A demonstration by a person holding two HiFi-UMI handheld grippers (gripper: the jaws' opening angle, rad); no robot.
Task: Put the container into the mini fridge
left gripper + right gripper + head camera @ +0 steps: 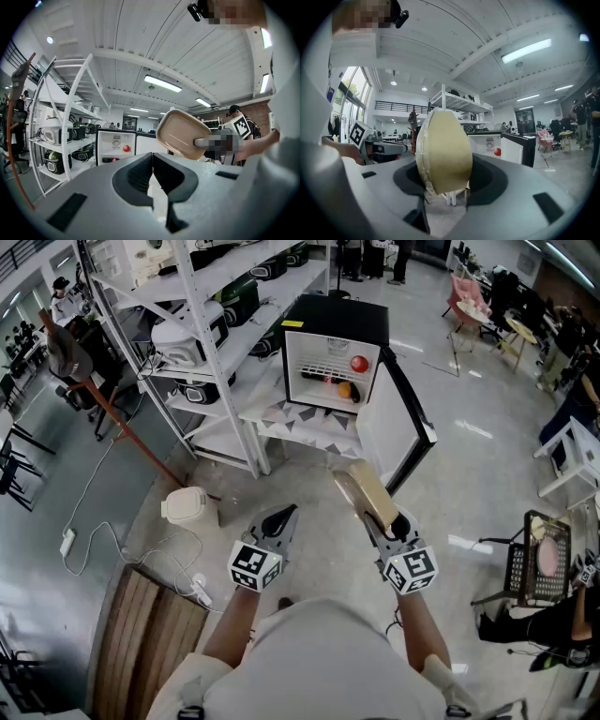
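Head view: my right gripper (382, 524) is clamped on the near end of the tan container (367, 491). The container is carried out ahead and is well short of the mini fridge (337, 320). The fridge door (401, 423) is swung open to the right, so the way in looks free. A red ball (359, 363) is already on the shelf.

Left gripper view: my left gripper (284, 515) has its jaws together with nothing between them. I judge it's kept spare for the door.

Right gripper view: the container stands on edge between the jaws, pads pressing both faces. Held slim like this, it probably slides in more easily.
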